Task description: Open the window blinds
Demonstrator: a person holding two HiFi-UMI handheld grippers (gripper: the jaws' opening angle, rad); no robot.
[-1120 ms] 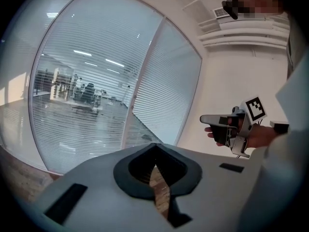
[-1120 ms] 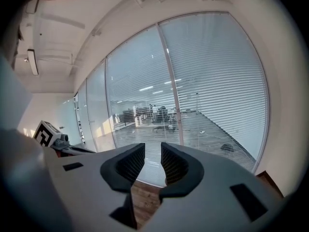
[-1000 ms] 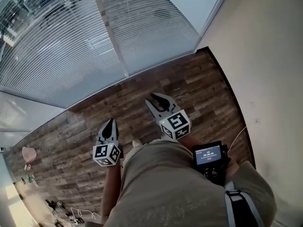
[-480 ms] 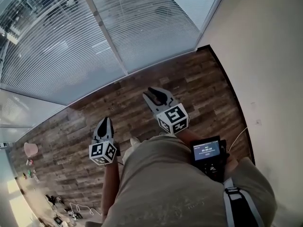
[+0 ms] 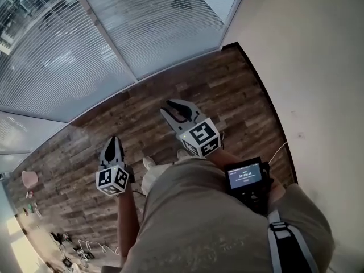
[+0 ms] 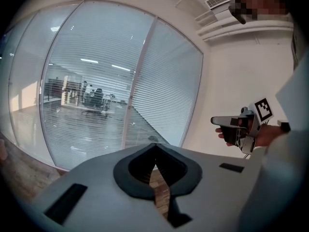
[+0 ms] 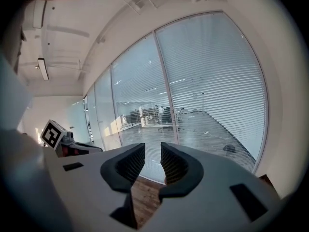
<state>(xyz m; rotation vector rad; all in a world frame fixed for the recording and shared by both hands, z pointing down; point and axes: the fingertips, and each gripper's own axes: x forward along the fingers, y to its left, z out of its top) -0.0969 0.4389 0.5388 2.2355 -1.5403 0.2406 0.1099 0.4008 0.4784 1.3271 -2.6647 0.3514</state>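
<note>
Lowered white slatted blinds (image 5: 142,27) cover the glass wall across the top of the head view, and fill the left gripper view (image 6: 96,105) and the right gripper view (image 7: 212,95). Both grippers hang over the wooden floor, well short of the blinds. My left gripper (image 5: 114,144) is shut with nothing in it; its tips meet (image 6: 154,145). My right gripper (image 5: 172,108) is held higher and nearer the window, open, with an empty gap between its jaws (image 7: 152,146). Each gripper shows in the other's view: the right gripper (image 6: 217,121), the left gripper (image 7: 72,146).
A grey mullion (image 5: 105,41) splits the blinds into panels. A plain beige wall (image 5: 307,67) closes the right side and meets the window in a corner. Cables and small items (image 5: 68,249) lie on the wood floor (image 5: 227,95) at lower left. A handheld screen (image 5: 244,176) hangs at the person's waist.
In the head view both grippers have drifted left and slightly down, and the blinds and corner have slid toward the upper left. Neither gripper's jaws have changed.
</note>
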